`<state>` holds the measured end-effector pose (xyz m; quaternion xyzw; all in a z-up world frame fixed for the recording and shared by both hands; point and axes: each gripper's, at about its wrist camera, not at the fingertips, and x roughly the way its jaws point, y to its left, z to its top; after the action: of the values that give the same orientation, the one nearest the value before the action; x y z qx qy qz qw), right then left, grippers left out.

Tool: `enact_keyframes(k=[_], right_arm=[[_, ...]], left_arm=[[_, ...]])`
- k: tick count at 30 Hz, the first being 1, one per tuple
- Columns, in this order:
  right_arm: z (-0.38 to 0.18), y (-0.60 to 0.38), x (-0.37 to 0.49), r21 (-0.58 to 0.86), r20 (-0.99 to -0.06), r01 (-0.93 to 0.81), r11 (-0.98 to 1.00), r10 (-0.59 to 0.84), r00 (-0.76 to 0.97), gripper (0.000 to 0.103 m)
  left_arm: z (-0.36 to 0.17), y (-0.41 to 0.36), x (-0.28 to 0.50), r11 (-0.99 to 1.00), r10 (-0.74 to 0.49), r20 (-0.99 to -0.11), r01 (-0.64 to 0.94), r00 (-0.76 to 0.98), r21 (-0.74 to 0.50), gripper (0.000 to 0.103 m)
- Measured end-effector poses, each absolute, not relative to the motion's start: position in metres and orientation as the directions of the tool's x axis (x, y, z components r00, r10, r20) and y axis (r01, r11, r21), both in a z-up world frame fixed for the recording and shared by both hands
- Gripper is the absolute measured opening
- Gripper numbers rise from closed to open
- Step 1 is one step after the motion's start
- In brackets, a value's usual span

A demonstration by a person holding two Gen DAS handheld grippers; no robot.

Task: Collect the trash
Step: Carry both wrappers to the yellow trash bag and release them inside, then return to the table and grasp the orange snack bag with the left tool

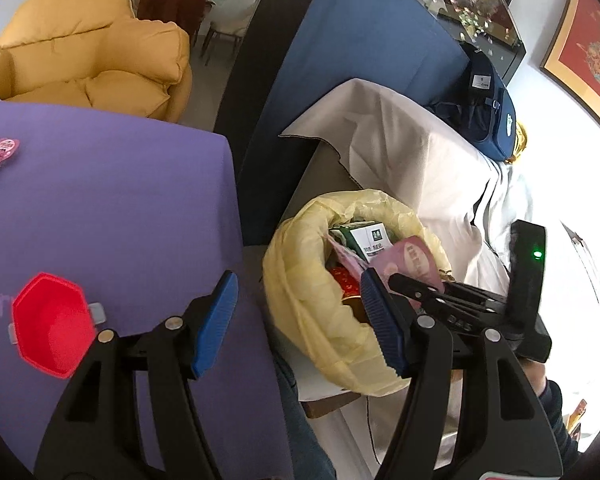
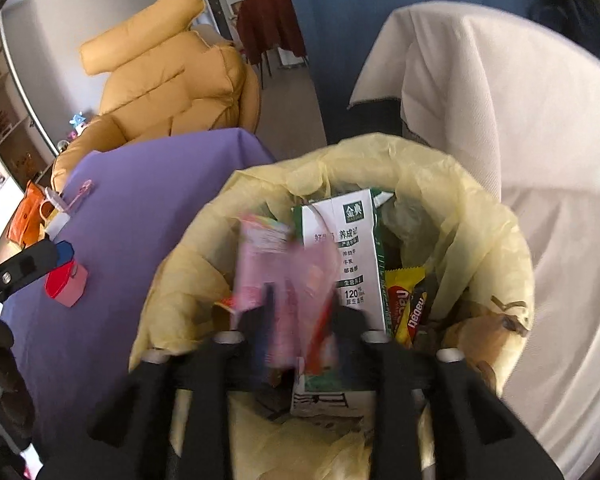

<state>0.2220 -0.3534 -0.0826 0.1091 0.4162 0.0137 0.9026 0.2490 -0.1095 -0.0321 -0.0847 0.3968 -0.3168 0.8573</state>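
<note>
Two views: on left wrist we see the left gripper (image 1: pixel 296 324) wide open and empty over the purple table (image 1: pixel 120 200), red hexagonal cup (image 1: pixel 52 324) at 9 o'clock uncollected, lined bin (image 1: pixel 356 280) at 3 o'clock already holding cartons. On right wrist the right gripper (image 2: pixel 300 316) hangs over the bin, jaws parted, blurred pink wrapper (image 2: pixel 284 272) between them; we judge it's dropping, grip unclear.

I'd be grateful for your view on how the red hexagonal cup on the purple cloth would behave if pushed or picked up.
The red hexagonal cup looks thin-walled and empty, so it is probably light. It lies on its side with its opening showing, and flat facets should keep it from rolling; a push would likely slide it on the purple cloth. Smooth plastic might slip in the left tongs.
</note>
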Motion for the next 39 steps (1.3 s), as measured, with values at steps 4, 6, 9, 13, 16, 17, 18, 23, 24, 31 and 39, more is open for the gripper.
enact_keyframes(k=[4, 6, 9, 13, 16, 17, 18, 23, 24, 31, 39], right_arm=[[-0.072, -0.345, 0.213, 0.152, -0.746, 0.057, 0.987, 0.076, 0.661, 0.046], [-0.066, -0.343, 0.211, 0.115, -0.743, 0.076, 0.99, 0.035, 0.668, 0.053], [-0.055, -0.341, 0.207, 0.07, -0.733, 0.102, 0.992, -0.018, 0.68, 0.056], [-0.034, -0.333, 0.199, 0.078, -0.702, 0.083, 0.994, -0.005, 0.712, 0.058], [-0.021, -0.317, 0.196, 0.081, -0.666, 0.029, 0.996, 0.032, 0.745, 0.058], [-0.018, -0.311, 0.198, 0.084, -0.661, 0.013, 0.996, 0.046, 0.749, 0.058], [-0.014, -0.305, 0.2, 0.094, -0.657, -0.01, 0.996, 0.07, 0.751, 0.058], [-0.004, -0.258, 0.211, 0.113, -0.647, -0.14, 0.984, 0.179, 0.741, 0.058], [-0.003, -0.247, 0.213, 0.111, -0.644, -0.162, 0.981, 0.195, 0.74, 0.058], [-0.005, -0.17, 0.235, 0.084, -0.629, -0.281, 0.956, 0.269, 0.729, 0.058], [-0.02, -0.102, 0.254, 0.013, -0.683, -0.378, 0.926, 0.284, 0.673, 0.058]], left_arm=[[-0.029, -0.096, 0.246, 0.791, -0.605, -0.62, 0.468, 0.5, -0.394, 0.061], [-0.025, -0.086, 0.245, 0.793, -0.602, -0.612, 0.47, 0.512, -0.388, 0.061], [-0.021, -0.067, 0.244, 0.803, -0.588, -0.608, 0.474, 0.534, -0.36, 0.061], [-0.019, -0.034, 0.245, 0.835, -0.535, -0.621, 0.467, 0.572, -0.289, 0.061], [-0.019, -0.001, 0.244, 0.866, -0.486, -0.619, 0.434, 0.617, -0.247, 0.061], [-0.018, 0.016, 0.242, 0.879, -0.467, -0.614, 0.412, 0.637, -0.241, 0.061], [-0.019, 0.026, 0.241, 0.884, -0.458, -0.61, 0.399, 0.647, -0.241, 0.061], [-0.02, 0.086, 0.239, 0.921, -0.389, -0.598, 0.296, 0.701, -0.252, 0.061], [-0.02, 0.093, 0.239, 0.926, -0.378, -0.597, 0.282, 0.707, -0.252, 0.061], [-0.003, 0.157, 0.229, 0.958, -0.284, -0.55, 0.206, 0.785, -0.201, 0.061], [0.014, 0.217, 0.261, 0.99, -0.138, -0.523, 0.11, 0.841, -0.085, 0.061]])
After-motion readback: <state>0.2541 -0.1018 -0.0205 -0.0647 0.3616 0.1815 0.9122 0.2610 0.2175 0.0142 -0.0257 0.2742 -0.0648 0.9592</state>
